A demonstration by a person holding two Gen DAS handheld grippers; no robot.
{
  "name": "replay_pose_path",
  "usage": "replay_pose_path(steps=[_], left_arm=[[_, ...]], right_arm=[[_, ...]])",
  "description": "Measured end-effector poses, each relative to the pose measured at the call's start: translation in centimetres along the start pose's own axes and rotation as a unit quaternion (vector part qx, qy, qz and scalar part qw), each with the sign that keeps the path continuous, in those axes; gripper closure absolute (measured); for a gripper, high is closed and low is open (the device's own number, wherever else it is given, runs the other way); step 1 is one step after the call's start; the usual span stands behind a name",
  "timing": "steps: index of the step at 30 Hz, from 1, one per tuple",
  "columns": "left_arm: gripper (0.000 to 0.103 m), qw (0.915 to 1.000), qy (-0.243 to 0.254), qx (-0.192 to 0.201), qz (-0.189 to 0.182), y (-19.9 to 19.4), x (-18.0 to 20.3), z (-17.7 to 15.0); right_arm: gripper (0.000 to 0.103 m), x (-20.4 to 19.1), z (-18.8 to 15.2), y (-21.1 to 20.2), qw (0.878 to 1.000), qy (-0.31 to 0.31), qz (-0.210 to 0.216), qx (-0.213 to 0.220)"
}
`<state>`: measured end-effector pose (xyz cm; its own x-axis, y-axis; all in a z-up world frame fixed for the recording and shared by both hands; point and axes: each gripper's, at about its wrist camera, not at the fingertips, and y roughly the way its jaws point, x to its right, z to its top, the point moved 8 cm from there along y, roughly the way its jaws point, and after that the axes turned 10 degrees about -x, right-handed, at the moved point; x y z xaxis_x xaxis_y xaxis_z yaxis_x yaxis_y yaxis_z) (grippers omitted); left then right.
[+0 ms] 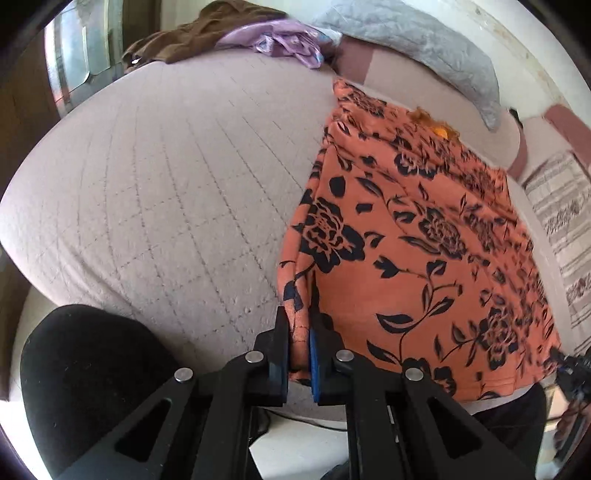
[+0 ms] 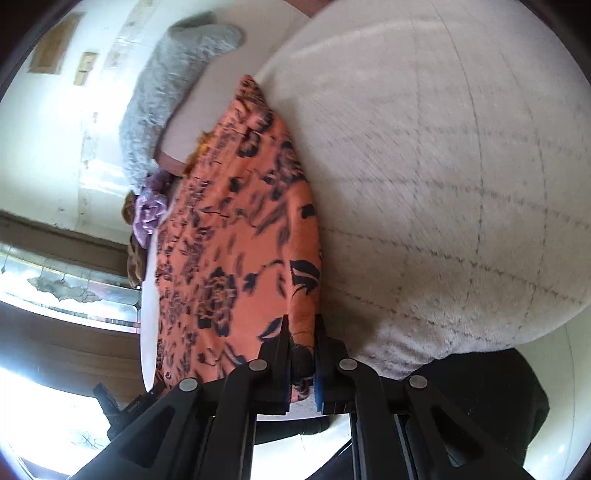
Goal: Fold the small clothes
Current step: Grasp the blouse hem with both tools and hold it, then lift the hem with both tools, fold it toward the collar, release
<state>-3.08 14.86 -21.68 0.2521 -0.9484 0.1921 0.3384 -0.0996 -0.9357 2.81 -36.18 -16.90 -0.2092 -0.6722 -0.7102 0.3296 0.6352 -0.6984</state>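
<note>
Left gripper (image 1: 300, 343): nearest the left camera, its black jaws closed tight on a bunched corner of the orange cloth, blue pad showing on one finger
Right gripper (image 2: 301, 354): nearest the right camera, jaws likewise pinched on the cloth's other near corner, fabric wedged between them
Orange cloth (image 1: 413, 236): a small garment or wrap in orange with a black flower and leaf print; it runs from both grippers away across the bed, its near edge drawn between the two grips, the far part lying on the cover; some blur suggests it is in motion
How it will handle: it looks soft, thin and light, limp rather than stiff, so it should drape and crease readily and may slip or sag if held at only one point; corners and hem edges look like the best places to hold it, as both grippers do
Step in hand: probably carrying the near edge over toward the far edge to make a fold
Bed cover (image 1: 155, 177): pale quilted fabric with stitched lines, slightly fuzzy, under the cloth and broad to its side
Farther off: a brown garment (image 1: 192, 33) and a crumpled lilac one (image 1: 284, 44) lie at the far edge of the bed, a grey pillow (image 1: 436, 48) beside them
Room: white marked wall beyond the pillow, bright window glare at the side
</note>
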Motion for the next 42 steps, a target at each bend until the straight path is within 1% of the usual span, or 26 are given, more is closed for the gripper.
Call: replay_pose_path(steps=[1,3,5,7,10,13,15,16,18,20,22,23,24,25,26,27,28,29,30,32,35,36,38,39,40,42], left_arm=[[0.094,0.9998,-0.011,-0.017,-0.002,0.8,-0.3,-0.1],[0.094,0.9996,-0.015,-0.02,-0.008,0.4,-0.2,0.2],[0.094,0.9999,0.005,-0.001,-0.012,-1.0,0.7,1.3],[0.094,0.9997,0.02,0.003,-0.012,-1.3,1.3,2.3],[0.094,0.9993,0.01,-0.027,-0.023,-0.4,1.5,3.0],[0.094,0.9983,0.033,-0.038,-0.029,-0.8,2.5,4.7],[0.094,0.9975,0.051,-0.028,-0.04,-1.7,3.7,7.0],[0.094,0.9969,0.057,-0.018,-0.051,-2.3,4.3,8.8],[0.094,0.9959,0.065,0.017,-0.06,-3.6,5.5,13.1],[0.094,0.9928,0.074,0.075,-0.057,-5.1,6.8,18.7],[0.094,0.9876,0.06,0.126,-0.072,-5.5,7.7,24.3],[0.088,0.9849,0.05,0.151,-0.069,-5.1,7.9,26.5],[0.075,0.9826,0.041,0.172,-0.057,-4.2,7.8,28.5],[0.031,0.9831,0.035,0.175,-0.039,-2.6,7.7,30.3],[0.012,0.9871,0.033,0.155,-0.021,0.1,7.6,31.9],[0.013,0.991,0.022,0.132,-0.008,2.5,7.2,32.7],[0.013,0.9951,0.006,0.098,-0.002,5.3,6.2,33.0],[0.014,0.9974,-0.007,0.071,0.004,6.8,5.4,32.7],[0.016,0.9981,-0.023,0.057,0.007,7.5,4.5,32.2],[0.016,0.9945,-0.049,0.091,-0.016,6.1,2.6,30.5],[0.015,0.9894,-0.048,0.137,0.005,2.7,-0.3,26.6],[0.015,0.989,-0.047,0.14,0.005,2.0,-0.9,24.9],[0.015,0.9927,-0.033,0.116,-0.008,2.5,-0.8,22.5],[0.015,0.9949,-0.016,0.097,-0.021,3.2,-0.4,21.9],[0.015,0.9961,0.006,0.083,-0.031,4.0,0.6,21.4],[0.015,0.9948,0.035,0.09,-0.031,4.7,2.3,21.5]], right_arm=[[0.094,0.2,0.0,0.1,1.0,0.001,-0.002,-0.002],[0.094,1.4,0.1,0.7,1.0,0.021,-0.007,-0.015],[0.094,1.4,0.3,0.6,0.999,0.033,0.009,-0.015],[0.094,0.3,0.8,0.1,1.0,0.016,0.011,-0.01],[0.094,-0.8,1.7,0.4,1.0,0.006,0.014,-0.017],[0.094,-1.4,2.4,1.2,0.999,0.003,0.019,-0.046],[0.094,-2.2,3.6,1.2,0.998,-0.009,0.013,-0.059],[0.094,-2.8,4.7,1.1,0.998,-0.01,0.022,-0.059],[0.094,-4.8,7.7,0.7,0.998,-0.027,0.033,-0.047],[0.094,-7.6,12.3,-0.2,0.997,-0.049,0.057,-0.016],[0.094,-10.9,18.2,-1.3,0.994,-0.07,0.078,0.037],[0.094,-12.2,20.6,-1.6,0.992,-0.077,0.085,0.061],[0.092,-13.4,24.1,-1.4,0.988,-0.075,0.099,0.087],[0.09,-13.9,26.2,-0.9,0.987,-0.074,0.106,0.097],[0.078,-14.0,28.4,0.3,0.986,-0.071,0.107,0.104],[0.041,-13.2,30.9,2.2,0.988,-0.054,0.089,0.112],[0.019,-12.3,31.9,3.8,0.991,-0.036,0.064,0.11],[0.012,-11.3,32.5,5.3,0.994,-0.019,0.039,0.102],[0.012,-10.3,32.3,6.6,0.995,-0.01,0.026,0.097],[0.012,-9.4,30.7,6.9,0.994,-0.008,0.024,0.105],[0.012,-8.4,26.1,5.3,0.992,-0.041,0.001,0.118],[0.012,-7.8,23.7,4.8,0.992,-0.056,-0.021,0.115],[0.012,-6.9,21.7,4.5,0.99,-0.082,-0.05,0.106],[0.012,-6.1,20.9,4.6,0.988,-0.092,-0.077,0.095],[0.012,-5.8,20.9,4.7,0.988,-0.098,-0.088,0.086],[0.012,-6.1,22.3,5.2,0.988,-0.106,-0.085,0.072]])
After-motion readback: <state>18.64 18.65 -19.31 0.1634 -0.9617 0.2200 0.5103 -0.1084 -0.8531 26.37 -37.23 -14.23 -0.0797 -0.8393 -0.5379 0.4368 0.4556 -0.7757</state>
